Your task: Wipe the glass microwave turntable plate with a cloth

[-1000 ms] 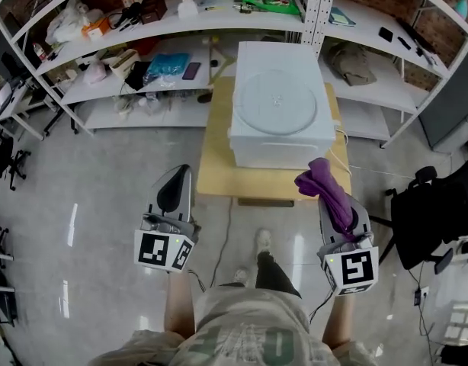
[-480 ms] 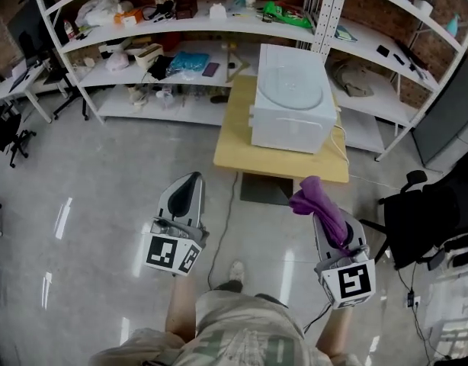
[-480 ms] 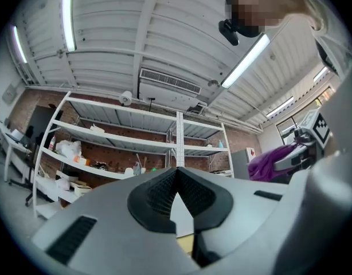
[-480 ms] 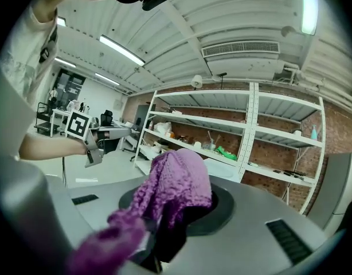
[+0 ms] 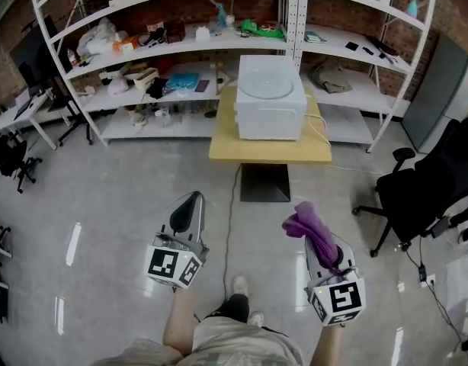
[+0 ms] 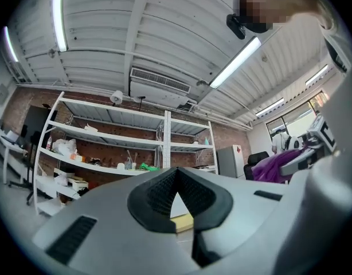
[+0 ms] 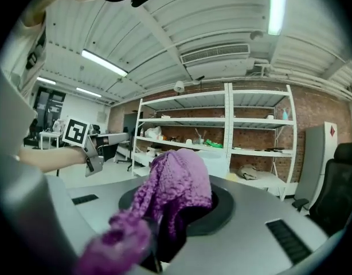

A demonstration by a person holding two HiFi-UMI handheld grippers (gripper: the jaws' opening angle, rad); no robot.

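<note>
Two grippers are now held farther from the bench than a second ago. The left gripper is closed, empty. The glass plate is left atop the microwave, well apart. The right gripper is clamped on the purple cloth; wiping is judged out of reach.

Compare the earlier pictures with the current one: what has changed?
The person backed away: the microwave and its table lie farther off. Nothing was taken or released. The right gripper stays shut on the purple cloth, the left gripper shut and empty, the glass turntable plate atop the microwave.
</note>
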